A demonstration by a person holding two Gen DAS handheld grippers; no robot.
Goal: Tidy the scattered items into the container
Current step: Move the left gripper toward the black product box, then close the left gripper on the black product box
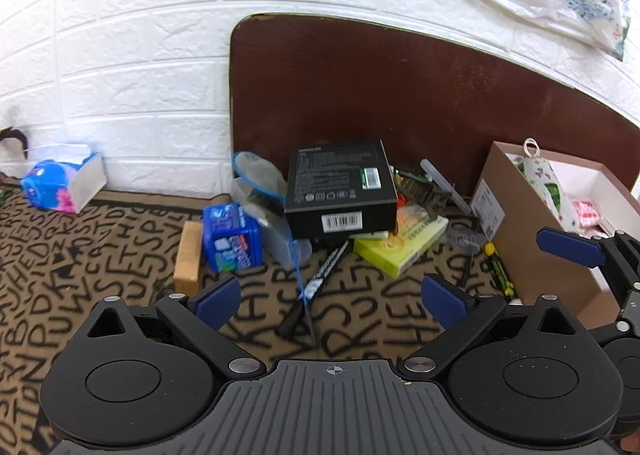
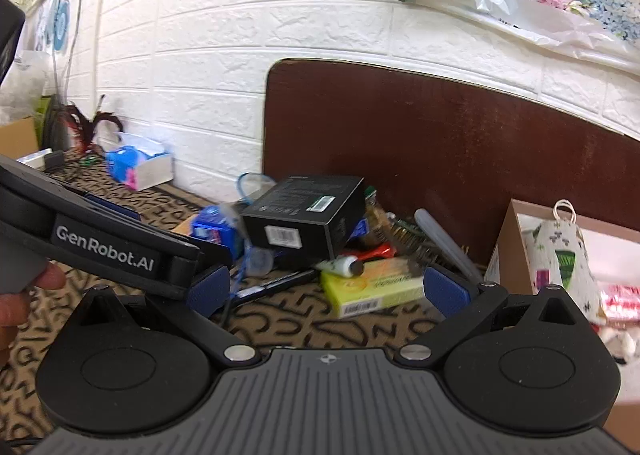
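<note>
Left wrist view: empty, wide-open left gripper [image 1: 332, 297] faces black box [image 1: 340, 187] ahead.

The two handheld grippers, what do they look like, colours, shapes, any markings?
Both match: the left gripper and right gripper have a grey ribbed body with a small crosshair mark, two round black housings with silver pivot pins, black link arms, and blue fingertip pads. The left gripper's side carries white "GenRobot.AI" lettering. No cables or sleeves visible.
</note>
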